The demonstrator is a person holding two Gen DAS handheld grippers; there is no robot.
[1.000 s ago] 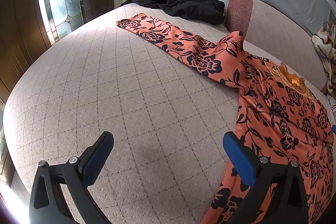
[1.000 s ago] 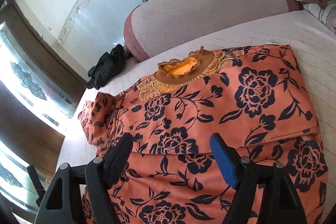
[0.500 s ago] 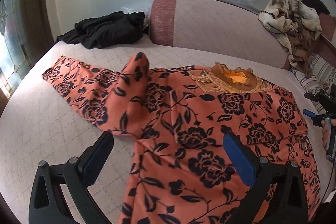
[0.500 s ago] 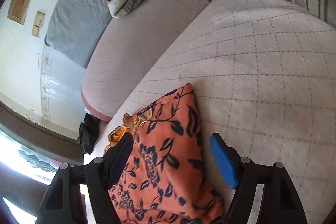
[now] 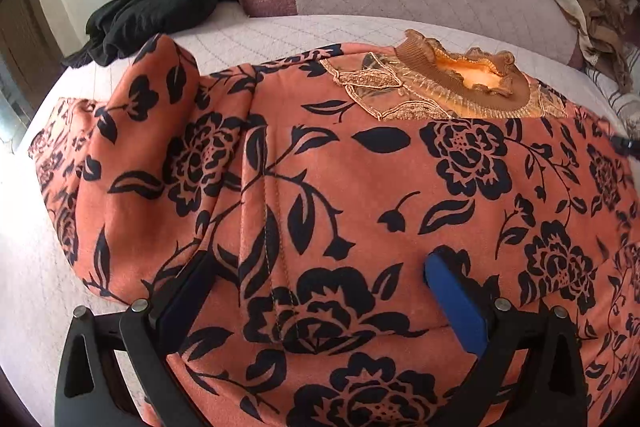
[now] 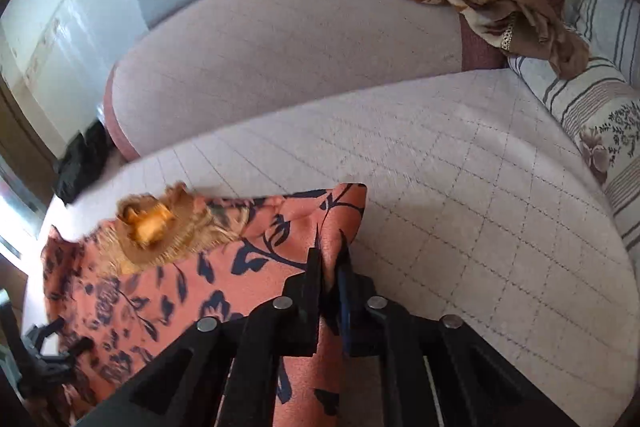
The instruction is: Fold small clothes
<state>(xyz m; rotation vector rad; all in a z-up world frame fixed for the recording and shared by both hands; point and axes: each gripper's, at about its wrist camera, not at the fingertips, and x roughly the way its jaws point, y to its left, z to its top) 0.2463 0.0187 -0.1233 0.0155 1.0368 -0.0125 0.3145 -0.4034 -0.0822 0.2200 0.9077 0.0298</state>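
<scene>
Your right gripper is pinching the floral top's edge.
Your left gripper is hovering, jaws spread; pulling one-sided risks bunching the sleeve.

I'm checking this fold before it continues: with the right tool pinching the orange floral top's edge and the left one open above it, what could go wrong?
1. The right tool pinches only a thin bit of the orange black-flowered top near its corner; a pull could slip it free.
2. The left tool is open over the top, so dragging may bunch the fabric.
3. The left sleeve is already rumpled and may fold in crooked.
</scene>
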